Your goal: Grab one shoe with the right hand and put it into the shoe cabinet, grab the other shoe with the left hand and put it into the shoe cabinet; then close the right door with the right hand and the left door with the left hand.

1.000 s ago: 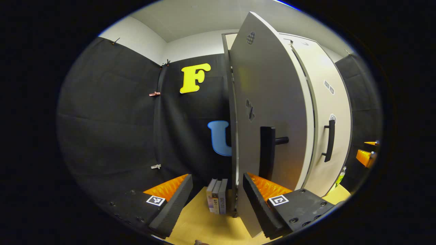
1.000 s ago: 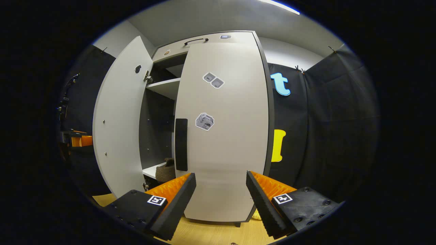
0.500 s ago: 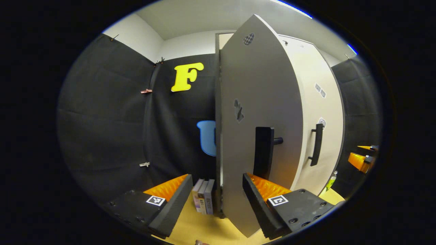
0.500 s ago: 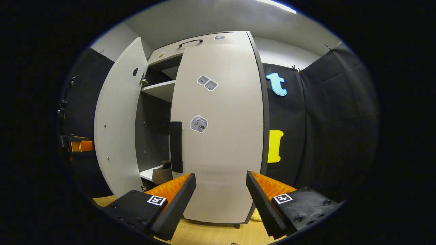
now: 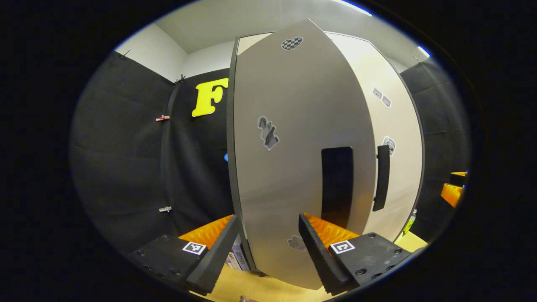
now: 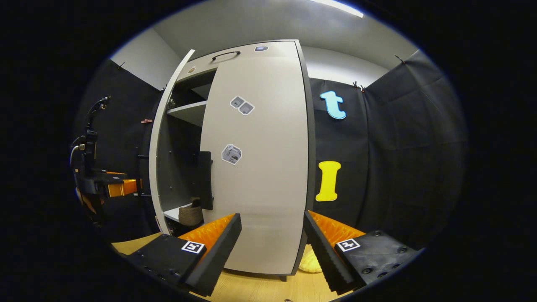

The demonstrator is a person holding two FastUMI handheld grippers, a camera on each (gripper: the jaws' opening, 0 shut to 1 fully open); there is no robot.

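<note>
The shoe cabinet point(image 6: 260, 159) is seen standing tall on the wooden floor point(image 6: 260, 289), pale-fronted with dark edges, against the black cloth wall. In the right gripper view its right door point(image 6: 264, 188) is shown closed flat against the carcass, with stickers on its face and a black handle point(image 6: 204, 180) at its inner edge. The left door point(image 5: 293, 167) is seen swung partly inward in the left gripper view, its outer face turned toward the camera, a black handle point(image 5: 337, 184) mounted near its free edge; from the right gripper view the same door point(image 6: 161, 167) is presented nearly edge-on, and a gap is left between it and the right door. Through that gap an upper shelf point(image 6: 186, 112) and a lower shelf point(image 6: 176, 213) are visible. One brown shoe point(image 6: 191, 214) is seen resting on the lower shelf inside the cabinet; the other shoe cannot be made out. The left gripper point(image 5: 268, 247) is held just before the left door's lower face, its jaws spread wide with nothing between them; whether a finger touches the panel cannot be told. The right gripper point(image 6: 272, 247) is held before the closed right door, jaws likewise wide and empty. Some books point(image 5: 237, 258) are seen upright on the floor beside the cabinet's left side
</note>
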